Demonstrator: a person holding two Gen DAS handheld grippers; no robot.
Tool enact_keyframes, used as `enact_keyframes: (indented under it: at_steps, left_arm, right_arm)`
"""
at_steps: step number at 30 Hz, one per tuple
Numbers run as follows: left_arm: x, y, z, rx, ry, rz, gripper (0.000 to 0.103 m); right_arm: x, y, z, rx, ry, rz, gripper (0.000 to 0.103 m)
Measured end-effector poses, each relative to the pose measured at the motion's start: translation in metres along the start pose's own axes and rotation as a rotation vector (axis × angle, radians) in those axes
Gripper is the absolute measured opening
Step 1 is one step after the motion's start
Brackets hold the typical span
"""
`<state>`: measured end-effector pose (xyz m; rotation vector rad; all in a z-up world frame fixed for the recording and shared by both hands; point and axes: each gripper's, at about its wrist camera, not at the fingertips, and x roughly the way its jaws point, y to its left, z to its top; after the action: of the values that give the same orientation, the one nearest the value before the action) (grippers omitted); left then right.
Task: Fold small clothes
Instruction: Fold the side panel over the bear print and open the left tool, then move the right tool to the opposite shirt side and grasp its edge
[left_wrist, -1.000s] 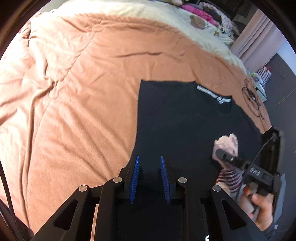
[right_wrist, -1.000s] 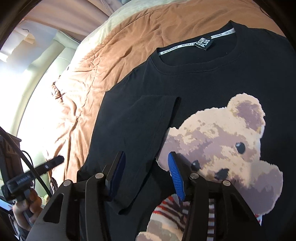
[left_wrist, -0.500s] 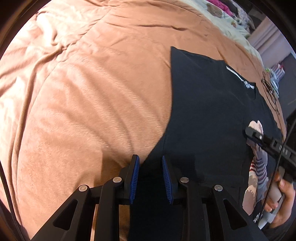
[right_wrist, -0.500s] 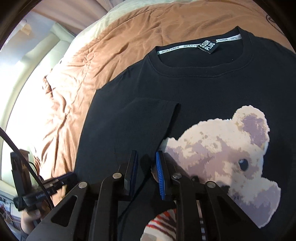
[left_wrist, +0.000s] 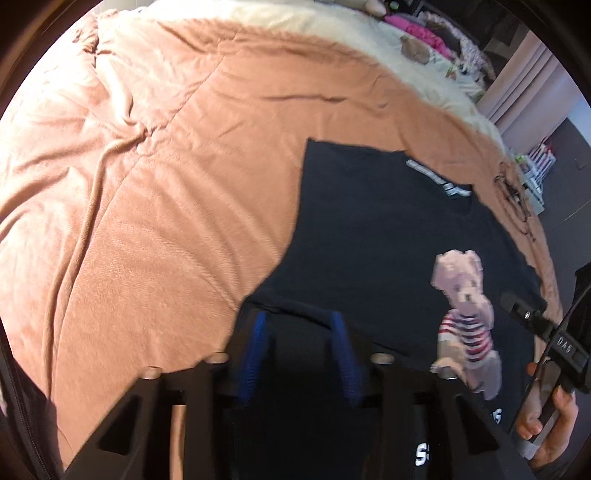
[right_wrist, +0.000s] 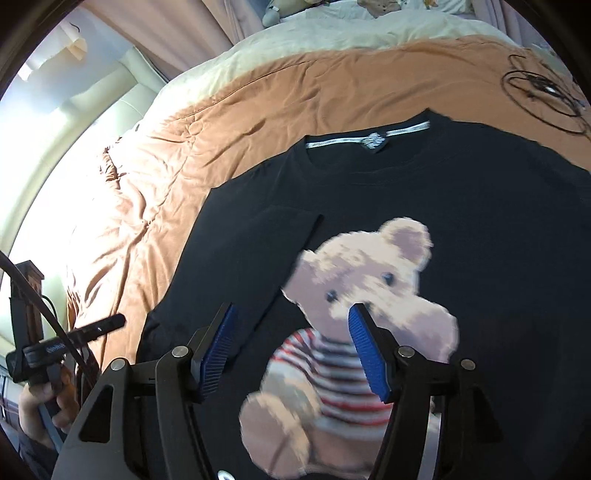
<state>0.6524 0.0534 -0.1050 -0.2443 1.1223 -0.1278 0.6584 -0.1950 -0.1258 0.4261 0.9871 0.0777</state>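
Note:
A black T-shirt (right_wrist: 480, 229) with a teddy bear print (right_wrist: 369, 280) lies face up on an orange-brown blanket (left_wrist: 166, 221). Its left side and sleeve (right_wrist: 255, 254) are folded inward over the front. My right gripper (right_wrist: 291, 308) hovers above the folded edge and the bear, its jaws opening with nothing pinched between the blue pads. In the left wrist view my left gripper (left_wrist: 299, 317) stands over the shirt's (left_wrist: 369, 240) near left edge, its jaws also opening and no cloth pressed between them. Each view shows the other gripper at its edge, held by a hand (left_wrist: 546, 424).
A cream cover (right_wrist: 332, 40) with soft toys and clothes lies at the head of the bed. A coiled black cable (right_wrist: 543, 96) rests on the blanket beyond the shirt's right shoulder. Curtains and a small shelf (left_wrist: 535, 173) stand beside the bed.
Both grippers' jaws were narrow on the shirt's folded side half a second ago. Now both have spread wide, let the cloth go and drawn back from it.

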Motion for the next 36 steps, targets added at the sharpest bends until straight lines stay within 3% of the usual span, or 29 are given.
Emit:
enact_keyframes:
  at_steps: [3, 4, 9, 14, 18, 22, 24, 27, 30, 33, 36]
  left_arm:
    - [-0.018, -0.022, -0.007, 0.015, -0.061, -0.025, 0.078]
    - [-0.022, -0.028, -0.009, 0.02, -0.071, -0.029, 0.08]
    - [-0.046, -0.063, -0.022, 0.047, -0.131, -0.071, 0.092]
    - [-0.069, -0.099, -0.037, 0.084, -0.182, -0.128, 0.093]
    - [-0.082, -0.126, -0.047, 0.1, -0.209, -0.159, 0.093]
    - [-0.092, -0.158, -0.056, 0.143, -0.247, -0.143, 0.093]
    - [-0.096, -0.173, -0.06, 0.171, -0.269, -0.135, 0.093]
    - [-0.097, -0.199, -0.065, 0.217, -0.248, -0.181, 0.093]
    - [-0.095, -0.233, -0.07, 0.3, -0.234, -0.173, 0.093]
    - [-0.09, -0.258, -0.074, 0.34, -0.214, -0.197, 0.103]
    - [-0.087, -0.285, -0.076, 0.384, -0.217, -0.219, 0.103]
  right_arm:
    - [-0.027, -0.009, -0.01, 0.002, -0.015, -0.022, 0.077]
    - [-0.038, -0.013, -0.013, 0.002, -0.021, -0.04, 0.084]
    - [-0.087, -0.022, -0.027, -0.026, -0.055, -0.101, 0.087]
    - [-0.145, -0.031, -0.043, -0.045, -0.135, -0.191, 0.087]
    - [-0.184, -0.042, -0.055, -0.037, -0.201, -0.188, 0.087]
    - [-0.22, -0.056, -0.07, -0.067, -0.255, -0.204, 0.087]
    - [-0.236, -0.062, -0.077, -0.092, -0.273, -0.254, 0.087]
    - [-0.253, -0.075, -0.084, -0.105, -0.261, -0.303, 0.087]
    - [-0.264, -0.083, -0.086, -0.113, -0.205, -0.352, 0.087]
    - [-0.282, -0.093, -0.091, -0.09, -0.241, -0.348, 0.103]
    - [-0.298, -0.11, -0.092, -0.041, -0.267, -0.341, 0.103]
